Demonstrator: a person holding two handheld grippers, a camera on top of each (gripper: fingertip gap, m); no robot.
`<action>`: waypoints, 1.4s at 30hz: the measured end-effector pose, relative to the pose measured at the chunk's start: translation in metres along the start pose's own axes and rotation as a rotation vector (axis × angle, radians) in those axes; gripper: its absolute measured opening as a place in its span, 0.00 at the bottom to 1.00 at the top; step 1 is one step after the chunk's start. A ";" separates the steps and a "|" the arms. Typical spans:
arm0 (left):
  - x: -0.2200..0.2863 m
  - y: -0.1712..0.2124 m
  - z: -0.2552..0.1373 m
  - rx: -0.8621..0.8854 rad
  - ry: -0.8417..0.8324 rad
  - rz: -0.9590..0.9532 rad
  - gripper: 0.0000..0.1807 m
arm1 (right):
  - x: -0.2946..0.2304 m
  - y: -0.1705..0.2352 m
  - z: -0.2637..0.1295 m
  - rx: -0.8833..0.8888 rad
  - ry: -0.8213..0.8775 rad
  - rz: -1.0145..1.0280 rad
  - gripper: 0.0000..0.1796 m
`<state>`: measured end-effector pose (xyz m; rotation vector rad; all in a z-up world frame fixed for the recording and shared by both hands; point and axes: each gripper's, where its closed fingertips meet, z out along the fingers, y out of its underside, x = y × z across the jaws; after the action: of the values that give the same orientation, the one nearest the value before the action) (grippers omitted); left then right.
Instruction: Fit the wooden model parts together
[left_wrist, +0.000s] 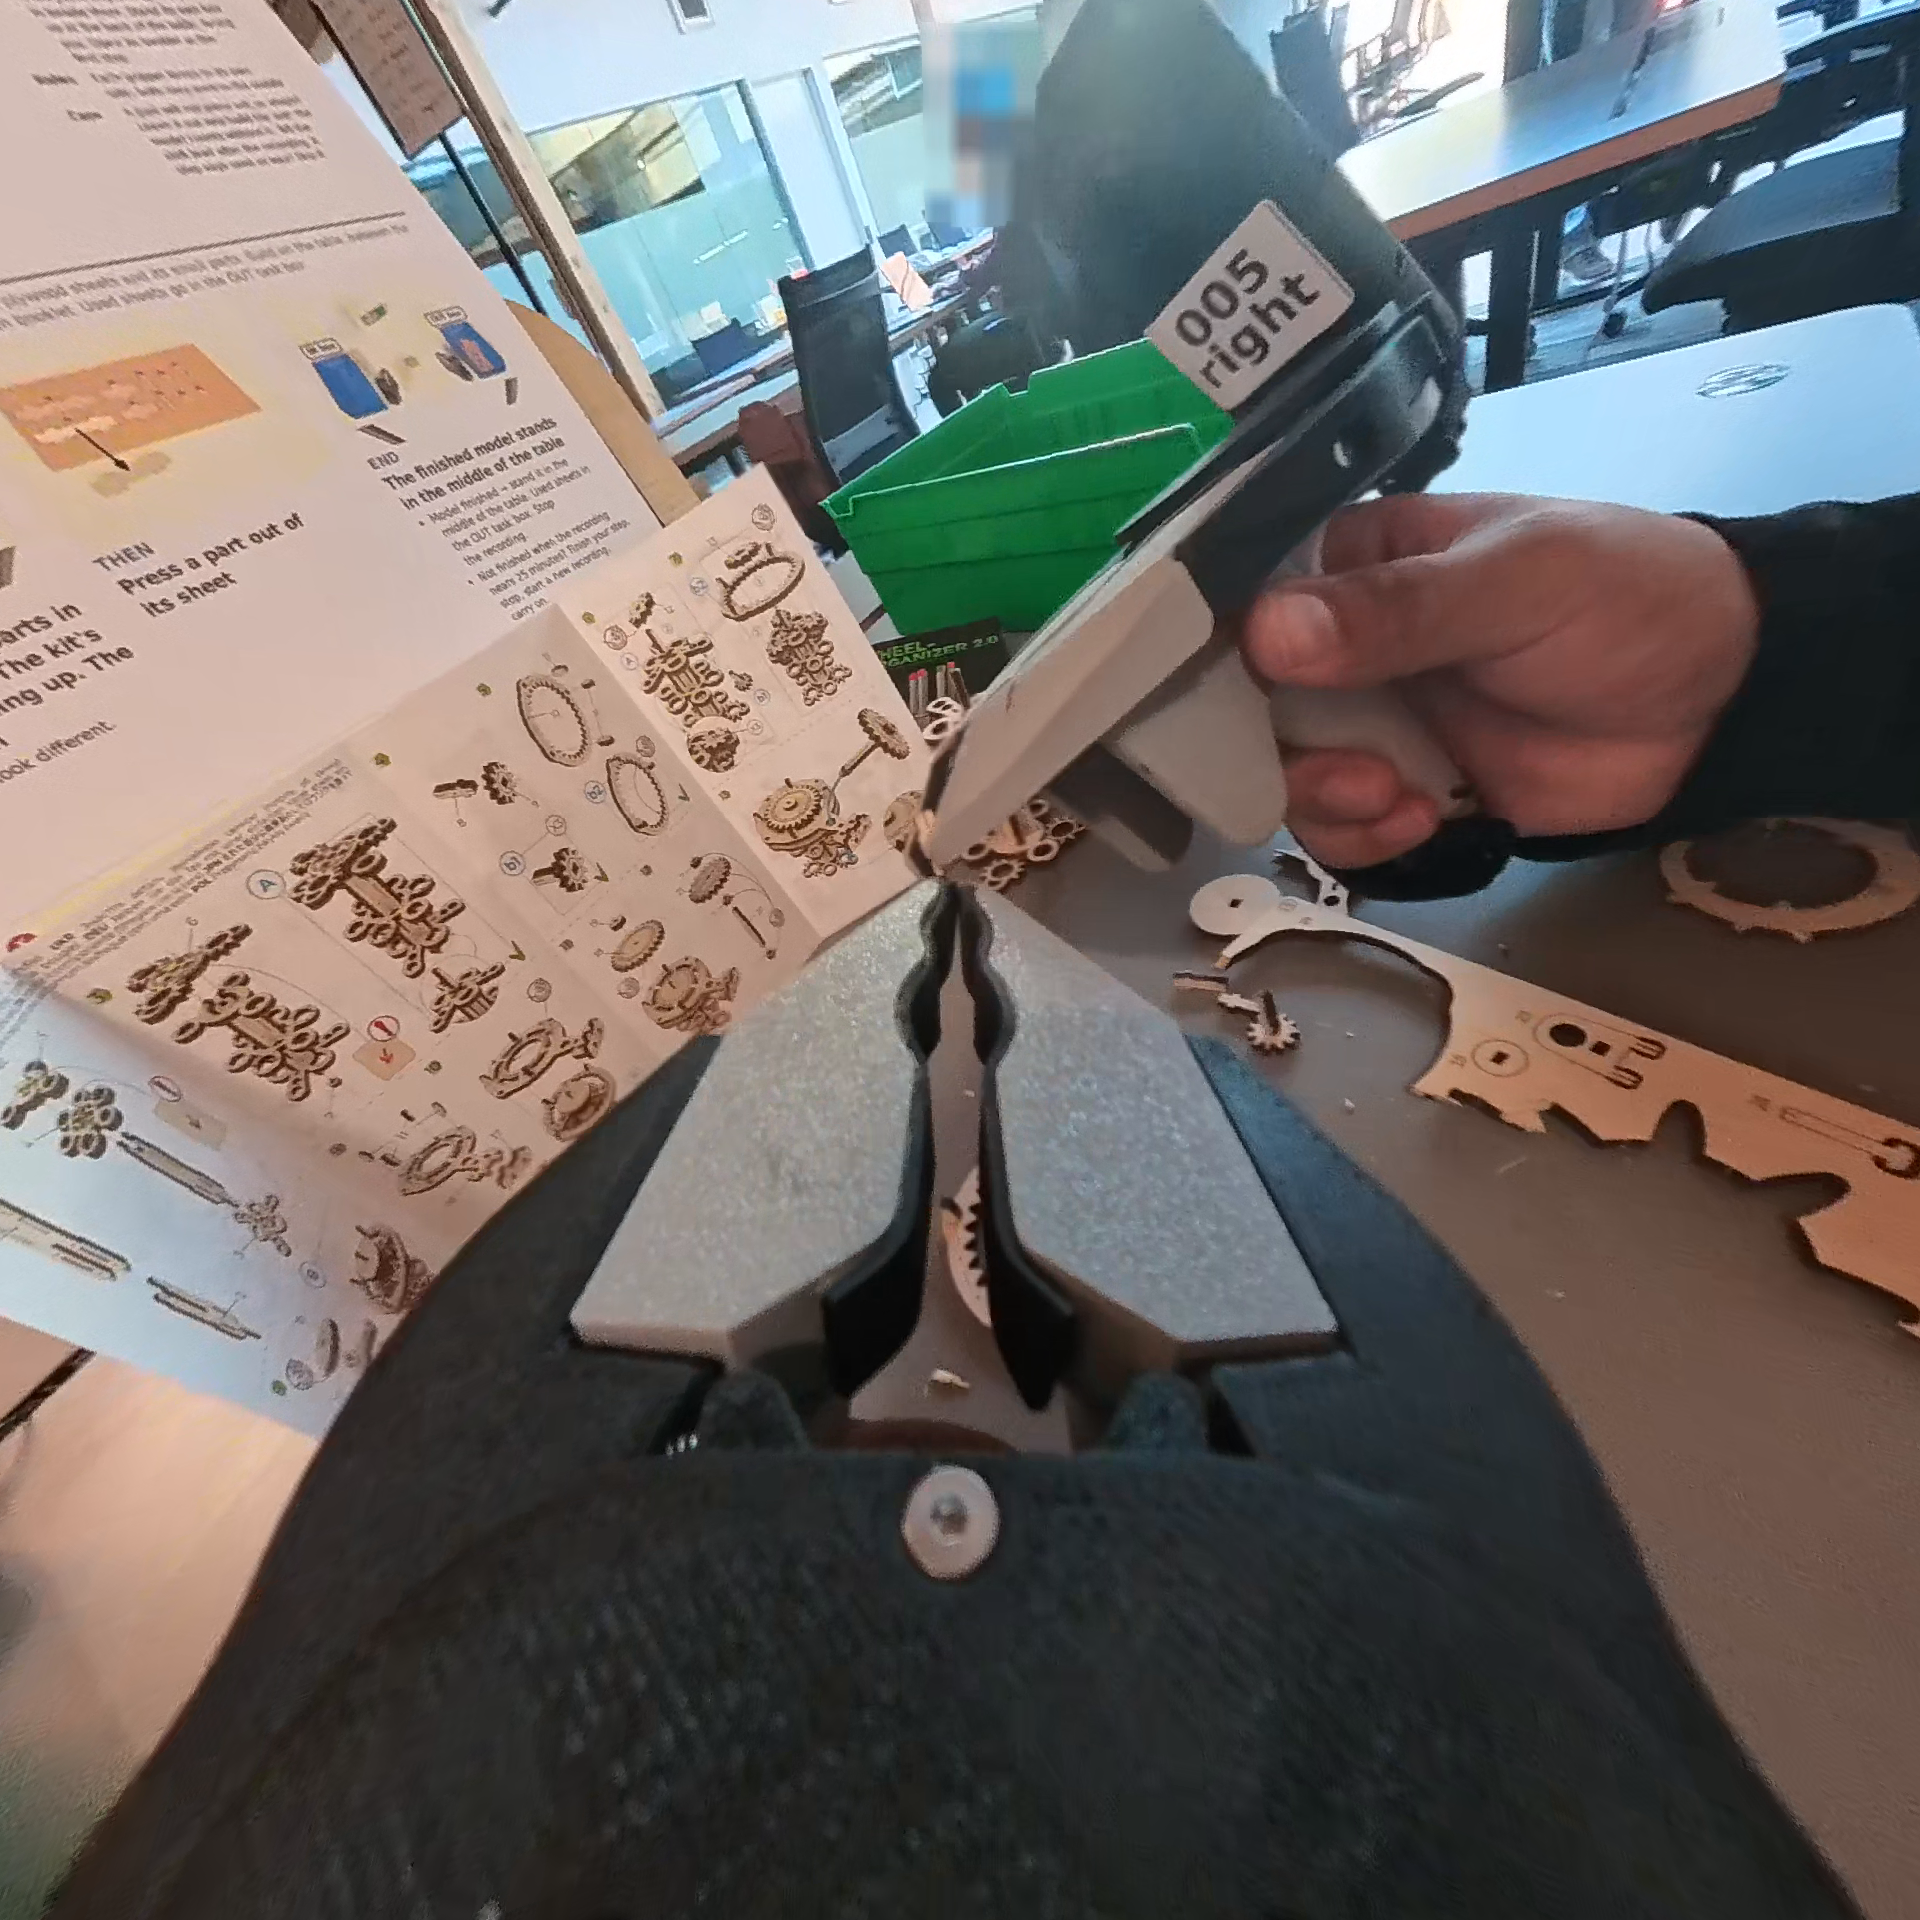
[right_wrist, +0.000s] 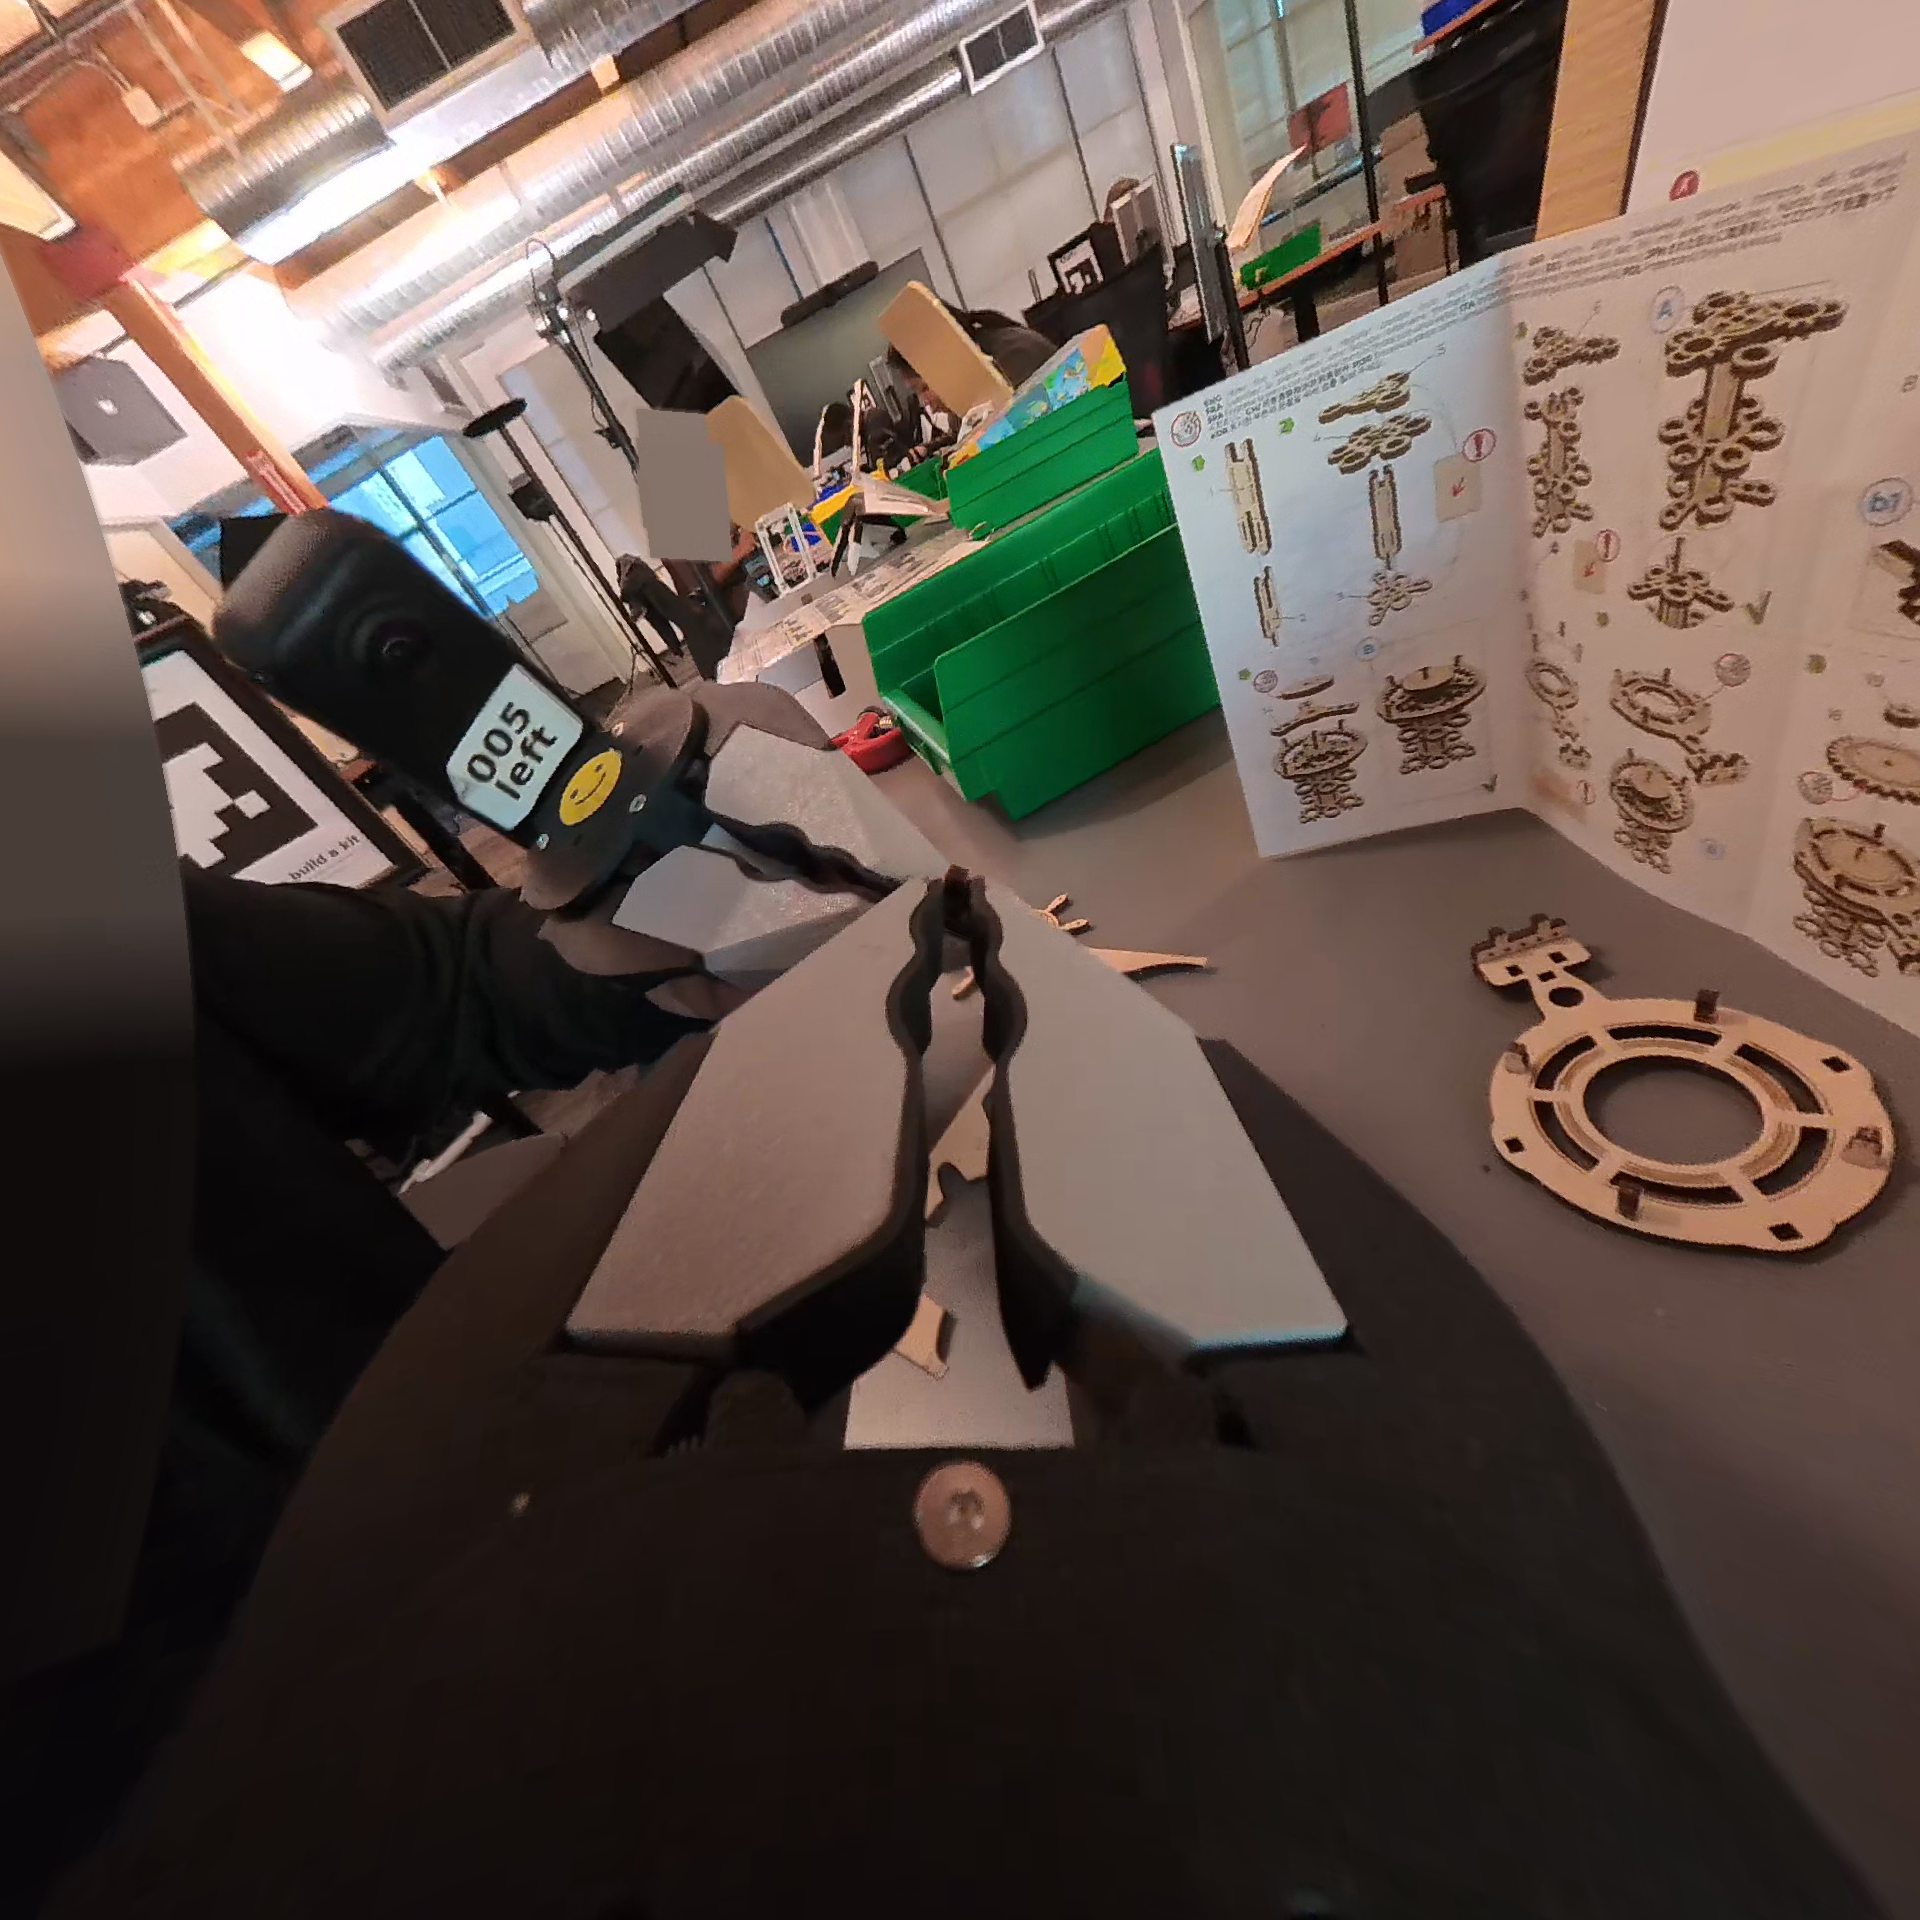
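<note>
Left wrist view first: the left gripper (left_wrist: 954, 904) has its jaws pinched nearly together, and right at its tips the right gripper (left_wrist: 928, 854) comes in nose to nose. There's a tiny wooden piece (left_wrist: 916, 831) at the meeting point, but I honestly can't tell which claw owns it. A small gear (left_wrist: 1270, 1023) sits loose on the desk (left_wrist: 1558, 1403) just beside the punched-out plywood sheet (left_wrist: 1621, 1081), which runs toward the desk's right edge. The fold-out instruction booklet (left_wrist: 499, 914) stands along the far left side, with a green bin (left_wrist: 1023, 499) behind it.

Right wrist view: the right gripper (right_wrist: 958, 902) is narrow too, tips closed on something small and dark I can't make out. The left gripper (right_wrist: 888, 883) touches it from the left. The ring-shaped wooden base (right_wrist: 1683, 1122) with its upright tabs lies flat toward the right side of the desk, well apart from both claws.

What could go wrong, my guess: the piece is tiny and both tips crowd it, so a slightly crooked push could pop it out and send it skittering off among the scraps. Squeezing too hard might snap thin plywood. Also neither claw is holding the base, so it could slide when the part gets pressed in.
</note>
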<state>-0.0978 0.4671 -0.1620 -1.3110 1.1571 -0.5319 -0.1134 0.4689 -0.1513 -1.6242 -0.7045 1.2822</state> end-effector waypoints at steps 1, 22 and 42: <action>-0.001 0.000 0.000 0.002 -0.011 0.014 0.00 | 0.000 -0.001 0.000 0.006 -0.004 0.011 0.00; -0.007 -0.002 -0.003 0.025 -0.071 0.096 0.02 | 0.000 0.003 0.006 0.005 -0.034 0.119 0.01; -0.009 0.005 -0.001 0.025 -0.026 -0.029 0.00 | 0.011 -0.005 -0.008 0.017 0.039 0.067 0.01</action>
<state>-0.1035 0.4760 -0.1628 -1.3116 1.1084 -0.5472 -0.1018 0.4784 -0.1510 -1.6667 -0.6186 1.2969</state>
